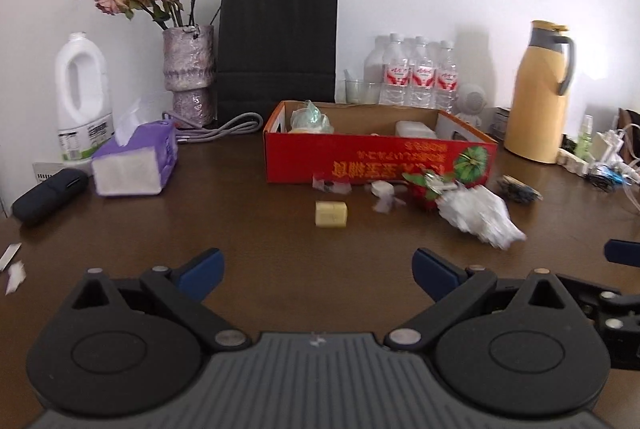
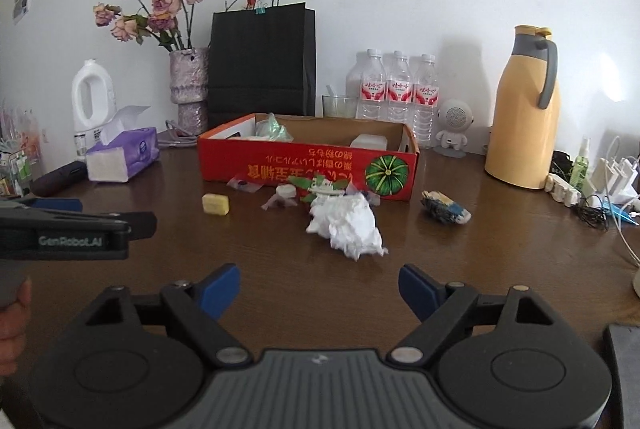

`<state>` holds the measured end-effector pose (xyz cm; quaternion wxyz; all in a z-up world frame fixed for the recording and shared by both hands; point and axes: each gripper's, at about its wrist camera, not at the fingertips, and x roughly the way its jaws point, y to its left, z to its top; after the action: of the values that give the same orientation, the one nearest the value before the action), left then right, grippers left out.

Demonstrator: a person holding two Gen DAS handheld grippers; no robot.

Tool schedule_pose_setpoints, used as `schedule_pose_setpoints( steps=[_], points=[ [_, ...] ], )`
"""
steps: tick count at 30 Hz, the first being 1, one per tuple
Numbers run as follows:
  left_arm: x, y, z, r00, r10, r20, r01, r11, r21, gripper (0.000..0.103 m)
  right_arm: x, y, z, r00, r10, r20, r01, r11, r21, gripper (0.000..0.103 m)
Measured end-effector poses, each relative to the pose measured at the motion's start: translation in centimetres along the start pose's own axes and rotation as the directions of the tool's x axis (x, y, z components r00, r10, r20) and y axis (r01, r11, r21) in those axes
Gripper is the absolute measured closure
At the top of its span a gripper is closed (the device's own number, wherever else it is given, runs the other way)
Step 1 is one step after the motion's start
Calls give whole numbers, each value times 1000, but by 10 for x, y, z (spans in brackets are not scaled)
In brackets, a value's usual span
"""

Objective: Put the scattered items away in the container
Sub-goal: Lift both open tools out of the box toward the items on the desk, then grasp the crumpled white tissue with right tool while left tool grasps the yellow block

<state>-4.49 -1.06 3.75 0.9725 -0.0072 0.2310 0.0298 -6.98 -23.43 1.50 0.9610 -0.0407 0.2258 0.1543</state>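
Centrally, far across the brown table (image 2: 460, 269), stood the container: one red cardboard box (image 2: 308, 165), open-topped, printed with a green squash.
Contents, task partly done by the look of it: one clear crumpled bag (image 2: 272, 131) at the far left corner and one pale block (image 2: 368, 142) toward the right; more may have lain out of sight below the wall.
Still loose, just near of the box front: one yellow block (image 2: 216, 204) at left; one crumpled white tissue (image 2: 348, 227) at centre; two small clear wrappers (image 2: 242, 185); one white cap-like piece (image 2: 287, 191); one red-and-green packet (image 1: 426, 191), partly under the tissue; one blue-and-tan scrap (image 2: 446, 211) at right. Seven loose, as far as could be told.
Claws: left gripper (image 1: 318, 275) and right gripper (image 2: 320, 293), both spread wide and empty, hovering well near of the litter.
Surroundings, far edge: three water bottles (image 2: 396, 89), one yellow jug (image 2: 524, 109), one black bag (image 2: 260, 61), one vase of dried roses (image 2: 188, 85).
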Motion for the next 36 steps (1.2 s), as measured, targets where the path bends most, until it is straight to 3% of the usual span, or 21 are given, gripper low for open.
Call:
schedule_pose_setpoints(
  steps=[4, 10, 12, 14, 16, 17, 18, 25, 31, 36],
  points=[
    [51, 2, 21, 998, 16, -60, -15, 1000, 8, 21, 40, -8, 25, 1000, -6, -15, 6, 1000, 27, 19],
    [114, 5, 33, 985, -17, -169, 13, 1000, -25, 27, 101, -18, 40, 996, -18, -85, 24, 998, 62, 26],
    [126, 5, 35, 983, -14, -185, 10, 1000, -24, 29, 118, -22, 43, 994, -15, -109, 22, 998, 63, 35],
    [136, 5, 36, 978, -30, -208, 24, 999, -30, 43, 134, -25, 45, 991, -21, -136, 29, 998, 60, 44],
    [139, 5, 34, 976, -35, -213, 30, 999, -27, 55, 147, -26, 45, 985, -28, -173, 38, 998, 57, 64],
    [138, 4, 33, 977, -36, -212, 33, 999, -16, 66, 151, -26, 44, 982, -26, -186, 37, 997, 60, 76],
    [136, 3, 33, 977, -41, -208, 41, 999, -7, 73, 152, -27, 42, 981, -23, -194, 37, 997, 66, 77],
    [106, 0, 35, 984, -68, -163, 66, 998, -16, 73, 125, -22, 47, 991, -7, -136, 18, 997, 80, 83],
    [31, -10, 24, 996, -81, -38, 82, 996, 20, 72, 76, -15, 46, 998, 9, -57, -4, 996, 87, 83],
    [-36, -16, 2, 992, -82, 97, 79, 996, 40, 72, 25, -7, 26, 999, 48, 25, -50, 992, 119, 83]
  ],
)
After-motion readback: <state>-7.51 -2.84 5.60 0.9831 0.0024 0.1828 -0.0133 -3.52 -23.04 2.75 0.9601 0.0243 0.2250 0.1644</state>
